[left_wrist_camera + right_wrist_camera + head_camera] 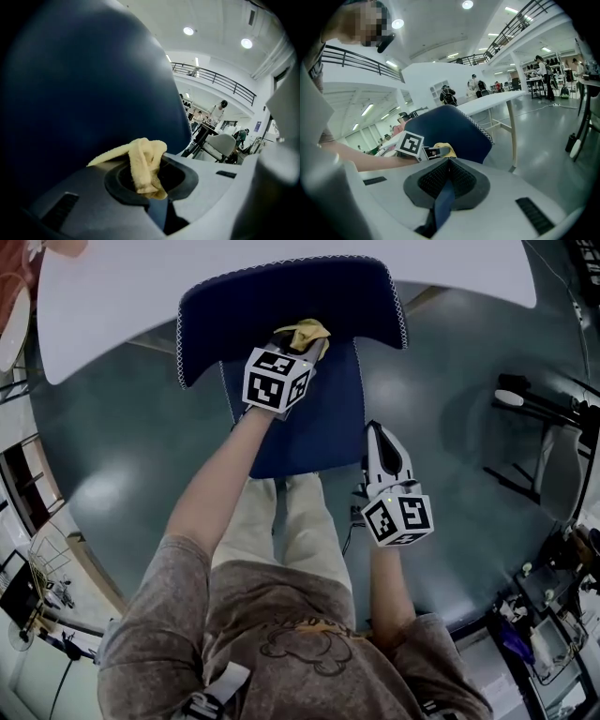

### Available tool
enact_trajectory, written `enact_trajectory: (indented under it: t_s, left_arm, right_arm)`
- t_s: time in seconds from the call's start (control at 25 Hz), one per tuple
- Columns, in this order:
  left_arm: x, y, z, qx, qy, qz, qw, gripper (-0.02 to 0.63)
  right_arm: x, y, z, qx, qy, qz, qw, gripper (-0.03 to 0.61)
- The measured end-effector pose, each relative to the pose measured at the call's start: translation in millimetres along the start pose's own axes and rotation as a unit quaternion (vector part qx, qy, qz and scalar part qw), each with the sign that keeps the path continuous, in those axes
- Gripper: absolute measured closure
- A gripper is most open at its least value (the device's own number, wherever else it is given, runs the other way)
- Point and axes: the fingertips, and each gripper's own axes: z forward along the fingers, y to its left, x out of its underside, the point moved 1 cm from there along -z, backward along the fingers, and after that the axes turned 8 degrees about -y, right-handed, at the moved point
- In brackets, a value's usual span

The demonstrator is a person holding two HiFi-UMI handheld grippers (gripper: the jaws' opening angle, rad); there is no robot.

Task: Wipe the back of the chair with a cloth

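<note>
A dark blue chair with white stitching stands in front of me; its back (291,296) is at the top of the head view and its seat (309,427) lies below it. My left gripper (302,345) is shut on a yellow cloth (306,332) and holds it against the inner face of the chair back. In the left gripper view the cloth (145,161) is bunched between the jaws, with the chair back (84,84) filling the left. My right gripper (375,429) hangs beside the seat's right edge, shut and holding nothing. Its view shows the chair back (454,129) and the cloth (445,149).
A white table (281,268) stands just beyond the chair back; in the right gripper view its top (497,99) rests on pale legs. Dark equipment stands (539,418) are at the right on the grey floor. My legs (281,521) are below the seat.
</note>
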Motion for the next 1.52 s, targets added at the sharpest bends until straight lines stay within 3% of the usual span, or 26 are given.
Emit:
enact_trajectory:
  t_s: [0.48, 0.92, 1.2, 1.52]
  left_arm:
    - [14, -44, 59, 0.071, 0.018, 0.032, 0.9968, 0.548]
    - [26, -76, 68, 0.108, 0.011, 0.019, 0.9939, 0.548]
    - [49, -55, 33, 0.082, 0.007, 0.016, 0.9964, 0.546]
    - [71, 8, -33, 0.002, -0.020, 0.019, 0.9996, 0.546]
  right_arm:
    - [27, -12, 0, 0.023, -0.007, 0.010, 1.000, 0.552]
    - [43, -30, -14, 0.042, -0.010, 0.021, 0.999, 0.552]
    - [48, -29, -7, 0.039, -0.010, 0.015, 0.999, 0.552]
    - [57, -13, 12, 0.024, -0.003, 0.011, 1.000, 0.552]
